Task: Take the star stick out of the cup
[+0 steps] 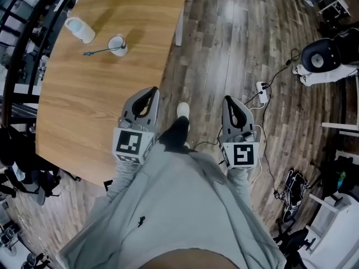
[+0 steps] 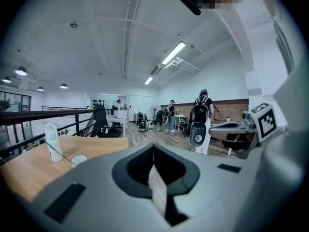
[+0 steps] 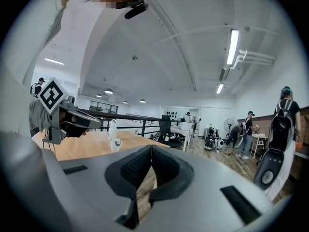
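A small white cup (image 1: pixel 118 45) stands on the far part of the wooden table (image 1: pixel 84 111). The thin star stick (image 1: pixel 96 52) leans out of the cup to the left. In the left gripper view the cup (image 2: pixel 78 159) and stick (image 2: pixel 60 152) sit far off at the left. The right gripper view also shows the cup (image 3: pixel 115 144). My left gripper (image 1: pixel 150 91) hovers over the table's near right edge, jaws shut and empty (image 2: pixel 153 146). My right gripper (image 1: pixel 229 100) is over the floor beside the table, also shut on nothing (image 3: pixel 151 149). Both are well short of the cup.
A taller white bottle (image 1: pixel 80 29) stands left of the cup. A black railing (image 1: pixel 22 43) runs behind the table. A power strip with cables (image 1: pixel 261 88) lies on the floor at the right, near a white and black machine (image 1: pixel 325 60). People stand far back (image 2: pixel 200 115).
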The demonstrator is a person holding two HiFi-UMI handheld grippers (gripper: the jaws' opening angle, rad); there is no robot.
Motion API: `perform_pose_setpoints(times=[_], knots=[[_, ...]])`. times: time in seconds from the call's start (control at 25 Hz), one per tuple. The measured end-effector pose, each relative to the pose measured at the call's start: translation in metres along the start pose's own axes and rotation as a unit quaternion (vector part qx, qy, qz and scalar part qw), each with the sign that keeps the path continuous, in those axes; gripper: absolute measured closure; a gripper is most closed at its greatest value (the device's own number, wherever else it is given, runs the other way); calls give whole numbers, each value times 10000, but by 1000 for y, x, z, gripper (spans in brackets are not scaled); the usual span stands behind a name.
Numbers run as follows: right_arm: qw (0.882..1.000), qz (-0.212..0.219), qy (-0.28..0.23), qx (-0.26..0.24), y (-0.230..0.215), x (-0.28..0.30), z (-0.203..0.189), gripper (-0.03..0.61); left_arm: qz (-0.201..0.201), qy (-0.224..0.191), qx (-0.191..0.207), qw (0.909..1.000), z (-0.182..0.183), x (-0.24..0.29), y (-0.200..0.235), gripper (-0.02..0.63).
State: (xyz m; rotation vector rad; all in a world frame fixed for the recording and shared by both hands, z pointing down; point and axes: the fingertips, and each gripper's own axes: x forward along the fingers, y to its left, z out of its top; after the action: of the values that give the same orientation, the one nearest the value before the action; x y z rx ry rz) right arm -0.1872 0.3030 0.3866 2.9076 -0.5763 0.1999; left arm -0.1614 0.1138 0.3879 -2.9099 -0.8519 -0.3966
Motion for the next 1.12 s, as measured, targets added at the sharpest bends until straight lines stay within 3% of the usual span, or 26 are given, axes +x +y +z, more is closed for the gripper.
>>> perform_pose_setpoints(times=[0.2,0.56,1.12], knots=[[10000,-14,-4,34,-30,54,10,561,133,-47,-153,9998,14,48,30,594],[9990,426,80,-88,-61,139,26,561,478,-50,-373,9981,33,113,78,593],[9923,1208,90,-274,-42,227,37,561,1258,-132,-668,9897,32,121,142,592]])
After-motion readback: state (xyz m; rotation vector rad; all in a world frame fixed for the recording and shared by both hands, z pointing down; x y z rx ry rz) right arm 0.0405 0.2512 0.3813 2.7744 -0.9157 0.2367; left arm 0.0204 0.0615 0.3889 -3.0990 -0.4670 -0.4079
